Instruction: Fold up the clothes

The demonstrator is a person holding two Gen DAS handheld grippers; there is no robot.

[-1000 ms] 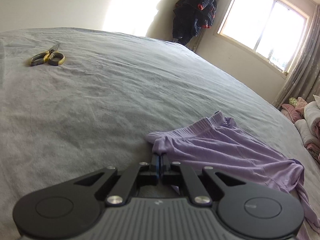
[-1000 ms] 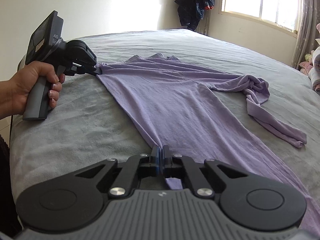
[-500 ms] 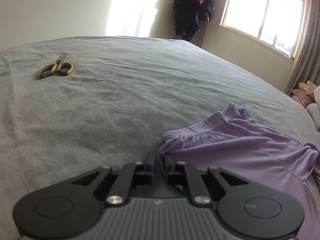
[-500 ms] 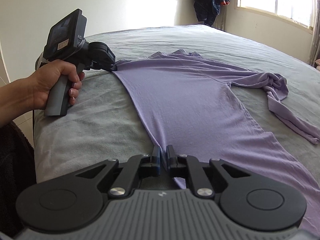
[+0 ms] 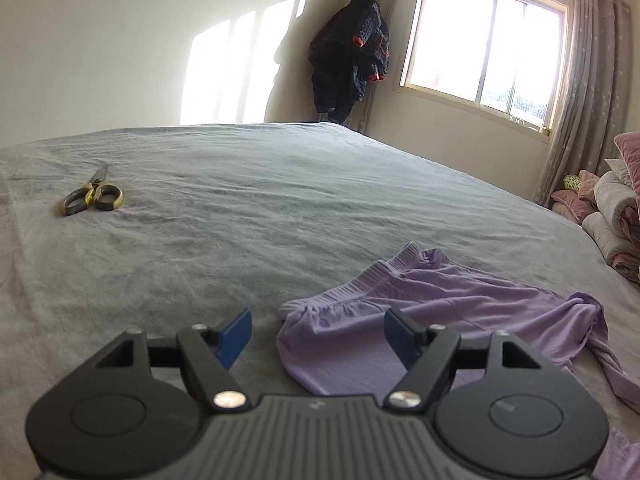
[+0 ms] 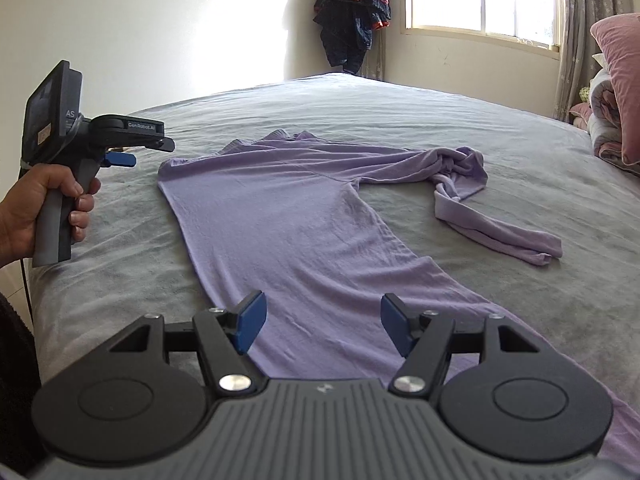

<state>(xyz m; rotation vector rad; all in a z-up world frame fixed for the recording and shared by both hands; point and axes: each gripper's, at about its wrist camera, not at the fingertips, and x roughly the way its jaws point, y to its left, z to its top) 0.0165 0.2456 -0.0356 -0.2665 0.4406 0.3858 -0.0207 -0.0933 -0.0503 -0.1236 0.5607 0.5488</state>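
Both grippers wide open, nothing held. Left gripper (image 5: 318,330): blue pads spread at bottom centre of its view, shoulder corner of the lavender shirt (image 5: 440,320) lying on the sheet between and just past them; can't tell if the pads touch the cloth. Right gripper (image 6: 320,322): pads spread at bottom centre of its view, over the shirt's lower body; whether they touch it I can't tell. In the right view the shirt (image 6: 288,216) lies flat on the grey bed (image 6: 400,112), running from bottom centre up toward frame centre, collar at the far end, one sleeve bunched and trailing to the right. Left gripper also visible at left edge of the right view (image 6: 128,152), gripped by a hand (image 6: 40,208), jaws just short of the shirt's shoulder corner. Yellow-handled scissors (image 5: 92,198) on the bed, left middle of the left view, well apart from the shirt. Dark jacket (image 6: 352,12) hangs in the room corner, top centre.
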